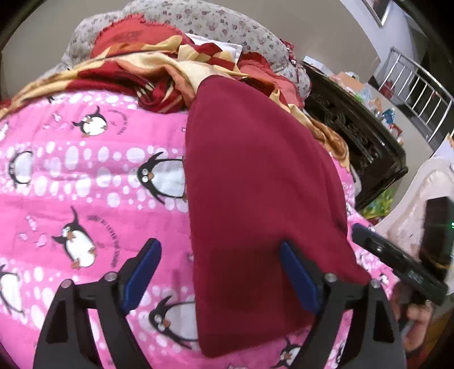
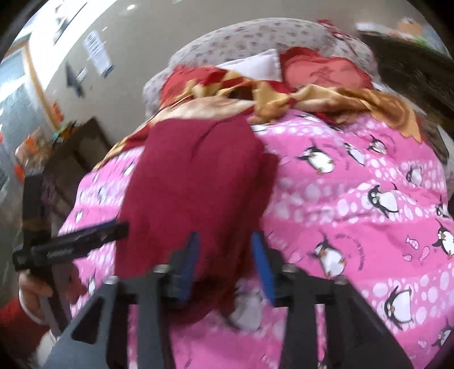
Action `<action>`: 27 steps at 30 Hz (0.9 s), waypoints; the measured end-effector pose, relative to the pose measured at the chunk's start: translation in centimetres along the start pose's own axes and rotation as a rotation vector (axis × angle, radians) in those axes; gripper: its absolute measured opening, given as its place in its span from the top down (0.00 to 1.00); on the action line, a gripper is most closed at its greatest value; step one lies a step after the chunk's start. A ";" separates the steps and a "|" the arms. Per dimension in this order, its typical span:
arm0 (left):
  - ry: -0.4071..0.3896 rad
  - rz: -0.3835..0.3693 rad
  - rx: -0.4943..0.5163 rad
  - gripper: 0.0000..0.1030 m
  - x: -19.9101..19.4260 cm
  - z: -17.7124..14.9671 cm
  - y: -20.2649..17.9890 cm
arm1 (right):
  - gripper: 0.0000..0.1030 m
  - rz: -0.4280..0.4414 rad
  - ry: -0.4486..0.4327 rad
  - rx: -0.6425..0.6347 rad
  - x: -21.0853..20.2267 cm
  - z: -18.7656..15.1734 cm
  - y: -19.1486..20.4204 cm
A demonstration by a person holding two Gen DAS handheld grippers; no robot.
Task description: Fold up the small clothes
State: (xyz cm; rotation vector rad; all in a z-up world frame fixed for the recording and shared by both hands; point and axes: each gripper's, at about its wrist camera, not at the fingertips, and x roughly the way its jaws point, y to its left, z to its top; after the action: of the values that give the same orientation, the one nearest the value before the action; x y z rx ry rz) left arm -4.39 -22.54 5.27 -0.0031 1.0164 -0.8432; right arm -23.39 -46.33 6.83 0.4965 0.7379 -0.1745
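Note:
A maroon garment (image 1: 255, 198) lies as a long smooth strip on the pink penguin bedspread (image 1: 85, 176). My left gripper (image 1: 221, 252) is open above its near left edge, with one blue pad over the spread and one over the cloth. In the right wrist view the same garment (image 2: 195, 181) runs away from me, blurred. My right gripper (image 2: 227, 244) has its jaws apart around the garment's near end, and the cloth bunches between the blue pads (image 2: 262, 264). The right gripper also shows at the right edge of the left wrist view (image 1: 397, 255).
A crumpled red and gold cloth (image 1: 159, 73) and a floral grey pillow (image 1: 215, 22) lie at the head of the bed. A dark carved cabinet (image 1: 354, 136) stands beside the bed on the right. A metal railing (image 1: 414, 85) is beyond it.

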 end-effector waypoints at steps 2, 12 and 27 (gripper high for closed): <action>0.007 -0.015 -0.009 0.10 0.6 0.4 0.3 | 0.26 0.072 0.036 0.081 2.1 0.4 -1.6; 0.059 -0.107 -0.068 0.01 4.7 1.3 0.8 | 0.04 0.175 0.012 0.194 5.8 0.8 -3.0; 0.086 -0.147 -0.020 0.48 -4.6 -0.3 -0.3 | 0.42 0.239 0.038 0.082 -0.9 0.0 3.6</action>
State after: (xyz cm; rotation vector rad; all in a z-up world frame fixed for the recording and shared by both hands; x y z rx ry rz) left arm -5.92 -19.76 8.65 -0.0594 1.1156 -0.9738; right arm -22.85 -43.17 8.74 0.6627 0.7043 0.0280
